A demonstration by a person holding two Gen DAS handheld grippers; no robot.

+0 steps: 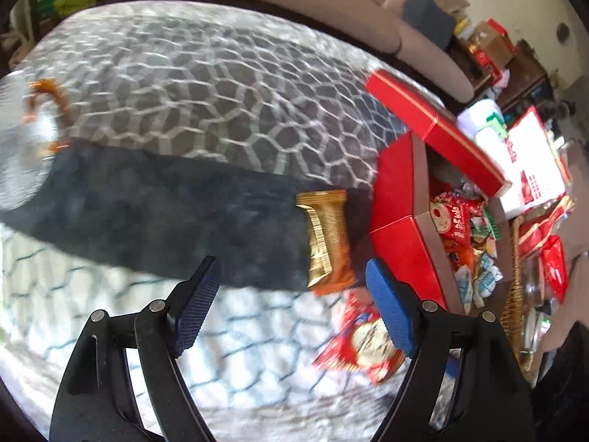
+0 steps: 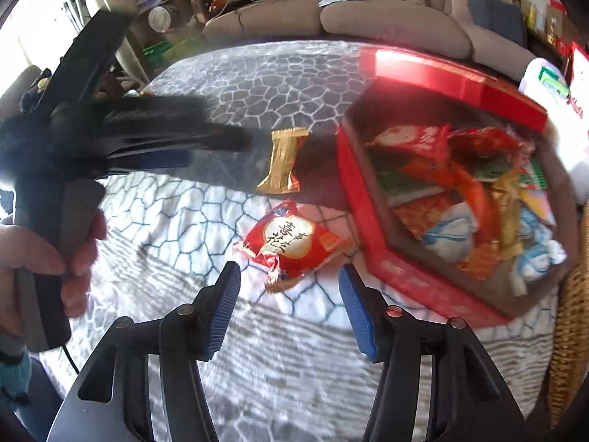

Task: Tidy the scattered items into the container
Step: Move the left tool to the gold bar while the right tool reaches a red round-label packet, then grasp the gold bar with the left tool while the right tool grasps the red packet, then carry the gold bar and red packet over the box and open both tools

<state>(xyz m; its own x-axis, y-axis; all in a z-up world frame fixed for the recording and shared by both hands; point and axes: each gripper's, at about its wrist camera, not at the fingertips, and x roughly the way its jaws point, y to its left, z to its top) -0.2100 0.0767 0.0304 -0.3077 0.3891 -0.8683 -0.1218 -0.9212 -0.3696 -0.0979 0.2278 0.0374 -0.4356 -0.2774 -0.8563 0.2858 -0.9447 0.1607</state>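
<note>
A gold snack packet (image 1: 327,235) (image 2: 283,158) lies on the patterned cloth, left of the open red box (image 1: 401,199) (image 2: 368,221) that holds several wrapped snacks. A red round-label packet (image 1: 360,339) (image 2: 291,243) lies nearer, also beside the box. My left gripper (image 1: 291,272) is open, and the gold packet sits just ahead between its blue pads (image 1: 198,309) without touching them. In the right wrist view the left gripper (image 2: 165,140) shows as a blurred black shape held by a hand (image 2: 55,258), its tip near the gold packet. My right gripper (image 2: 289,274) is open just short of the red packet.
The red lid (image 1: 423,114) (image 2: 441,73) leans on the box's far side. A wicker basket (image 1: 511,294) (image 2: 570,331) stands right of the box. A beige sofa (image 2: 368,14) runs behind the table. A blurred orange item (image 1: 48,92) lies at the far left.
</note>
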